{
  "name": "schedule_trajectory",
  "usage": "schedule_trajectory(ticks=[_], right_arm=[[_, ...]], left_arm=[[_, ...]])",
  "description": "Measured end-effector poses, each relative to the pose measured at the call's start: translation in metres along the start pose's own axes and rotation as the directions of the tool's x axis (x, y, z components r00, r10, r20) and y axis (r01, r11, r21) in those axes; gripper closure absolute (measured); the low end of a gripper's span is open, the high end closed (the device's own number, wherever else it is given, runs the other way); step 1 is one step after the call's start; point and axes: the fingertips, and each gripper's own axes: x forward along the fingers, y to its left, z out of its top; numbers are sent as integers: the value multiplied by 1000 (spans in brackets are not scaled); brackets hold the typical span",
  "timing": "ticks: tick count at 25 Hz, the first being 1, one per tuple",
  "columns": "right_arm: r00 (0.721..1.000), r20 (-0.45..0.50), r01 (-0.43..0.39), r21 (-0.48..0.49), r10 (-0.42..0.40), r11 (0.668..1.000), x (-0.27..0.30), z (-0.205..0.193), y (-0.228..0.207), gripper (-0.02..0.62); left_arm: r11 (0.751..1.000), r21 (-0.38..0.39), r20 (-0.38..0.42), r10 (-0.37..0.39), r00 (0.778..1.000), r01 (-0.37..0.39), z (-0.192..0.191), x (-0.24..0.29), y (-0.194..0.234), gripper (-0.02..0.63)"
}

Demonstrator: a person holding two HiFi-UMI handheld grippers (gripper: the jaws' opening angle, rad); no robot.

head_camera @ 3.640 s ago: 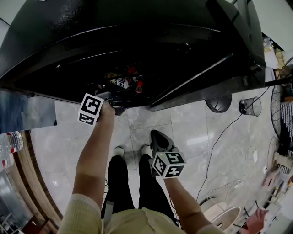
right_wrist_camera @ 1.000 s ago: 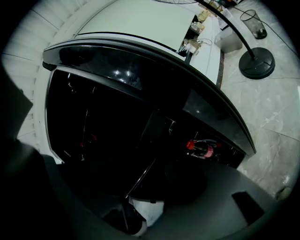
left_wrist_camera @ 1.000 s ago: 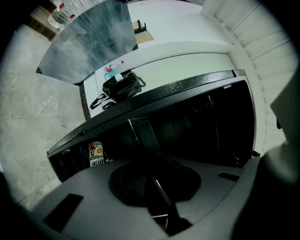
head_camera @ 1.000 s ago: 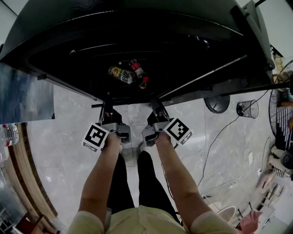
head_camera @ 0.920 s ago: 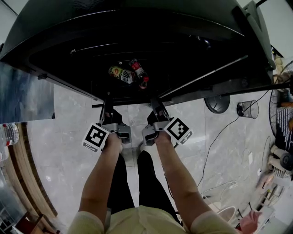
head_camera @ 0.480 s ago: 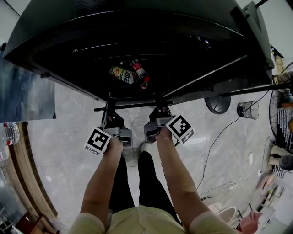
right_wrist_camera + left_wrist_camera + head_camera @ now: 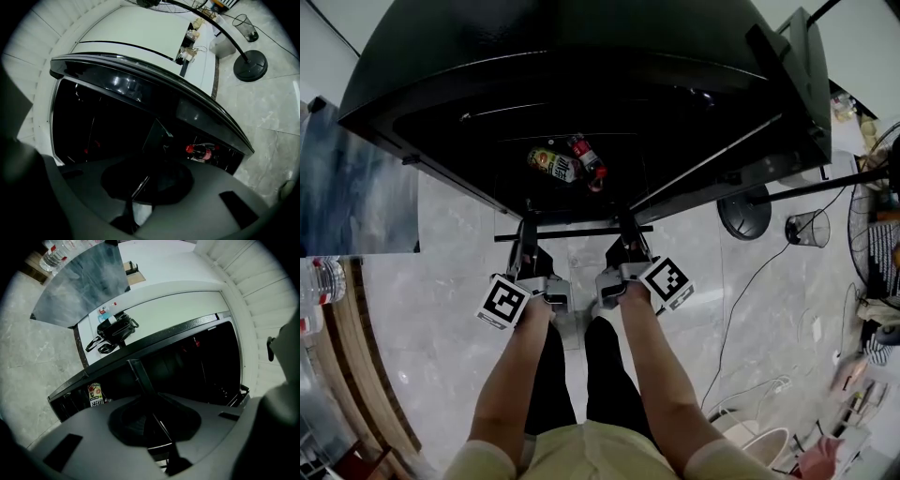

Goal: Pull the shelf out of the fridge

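Note:
The black fridge (image 7: 581, 84) stands open in front of me. Its shelf shows as a thin dark bar (image 7: 572, 232) drawn out past the fridge's lower edge. My left gripper (image 7: 525, 247) is shut on the bar's left part. My right gripper (image 7: 626, 246) has its jaws closing onto the right part, with the shelf edge between them. In the left gripper view the shelf edge (image 7: 140, 376) runs into the jaws of the left gripper (image 7: 154, 423). In the right gripper view the shelf edge (image 7: 157, 136) likewise runs into the right gripper (image 7: 143, 180).
A green drink (image 7: 551, 161) and a red-capped bottle (image 7: 586, 159) lie inside the fridge. The fridge door (image 7: 806, 75) hangs open at right. A fan base (image 7: 744, 211), wire bin (image 7: 811, 225) and cables sit on the floor at right. Water bottles (image 7: 314, 281) stand at left.
The right gripper has come up from the floor side to the shelf's front edge. Over the last second both grippers and the shelf bar have drawn back out of the fridge.

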Motion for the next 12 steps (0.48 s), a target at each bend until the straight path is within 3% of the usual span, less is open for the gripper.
schedule_trajectory(ticks=[5,10,12], right_arm=[[1000,18,-23,-12,23,1000,-12,-3,11,529],[999,36,-21,-25,22,999,-25,-4,18,529],[999,39,-22,-37,23,999,-31,-5,24,529]], left_arm=[[1000,3,-10,-29,1000,29,3,-8,-10,546],[1000,-14,-20,14,1000,-14,2,-23,-10,546],[1000,-27,-16,-1,1000,1,3,-26,-13,545]])
